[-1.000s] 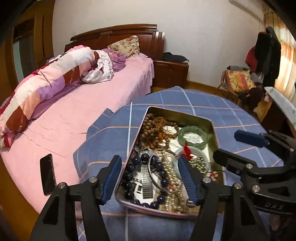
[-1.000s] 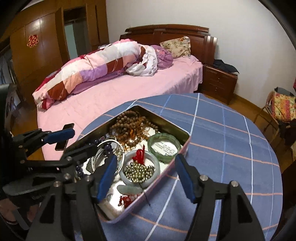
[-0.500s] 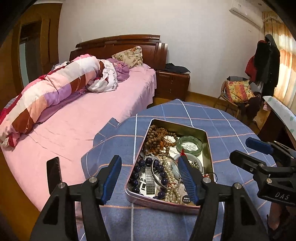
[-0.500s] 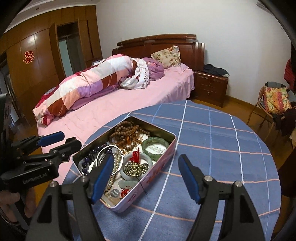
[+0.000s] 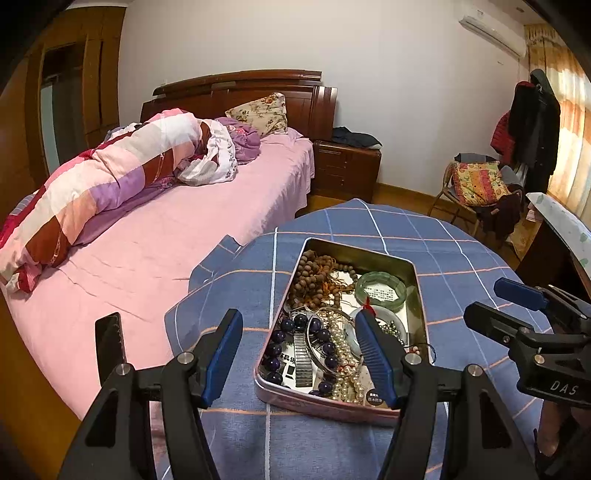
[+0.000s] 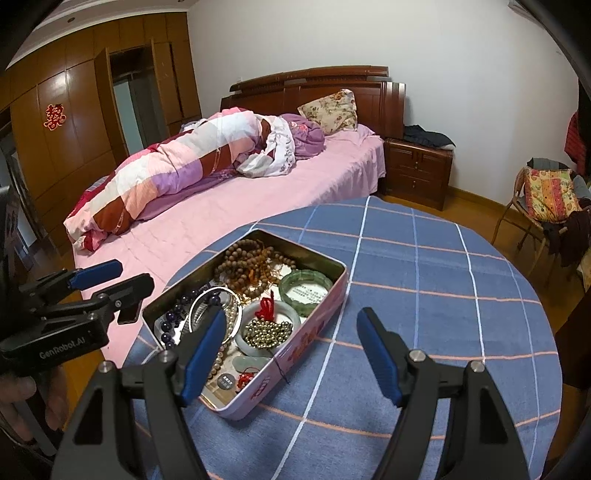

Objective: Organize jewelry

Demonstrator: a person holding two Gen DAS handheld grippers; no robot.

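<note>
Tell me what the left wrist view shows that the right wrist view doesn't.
Only the left wrist view shows the air conditioner, the coats hanging by the curtain, and a dark phone on the bed. Only the right wrist view shows the red wall ornament on the wardrobe and the tin's pink side. Both show the open tin of jewelry with the green bangle, and both grippers, left gripper and right gripper, with jaws open and empty.

A round table [image 6: 424, 295] stands beside the bed, covered by a blue cloth [image 5: 332, 435] crossed with white and orange lines. One thing lies directly on the cloth: an open pink metal tin [image 6: 295, 354], set toward the side nearest the bed and filled with jewelry. The cloth's edge hangs loose over that side.
</note>
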